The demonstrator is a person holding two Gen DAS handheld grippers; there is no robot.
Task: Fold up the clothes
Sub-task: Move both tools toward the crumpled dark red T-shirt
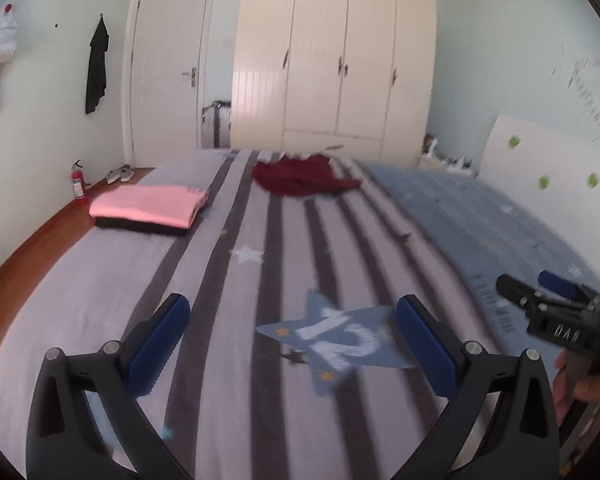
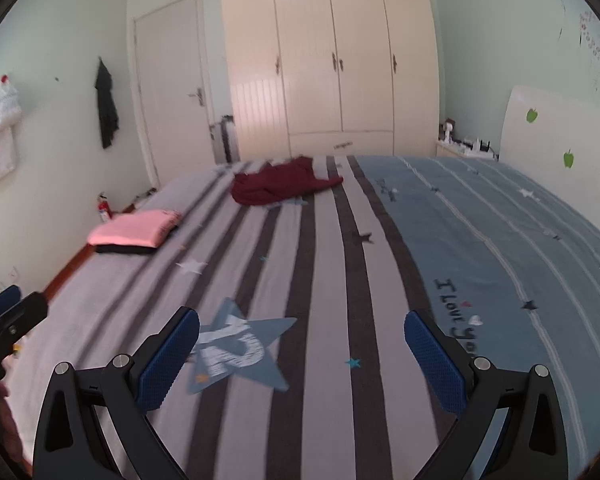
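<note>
A crumpled dark red garment (image 1: 300,176) lies at the far end of the striped bed (image 1: 284,256); it also shows in the right wrist view (image 2: 278,184). A folded pink garment (image 1: 148,206) rests on a folded black one (image 1: 140,226) at the bed's left edge, also in the right wrist view (image 2: 134,228). My left gripper (image 1: 292,340) is open and empty, above the near bedspread. My right gripper (image 2: 302,356) is open and empty beside it; it shows at the right edge of the left wrist view (image 1: 548,300).
A cream wardrobe (image 2: 332,60) and a white door (image 2: 172,88) stand beyond the bed. A red fire extinguisher (image 1: 78,184) and shoes (image 1: 120,174) sit on the wooden floor at left. A white headboard (image 2: 560,136) is at right. Dark clothing (image 1: 97,66) hangs on the wall.
</note>
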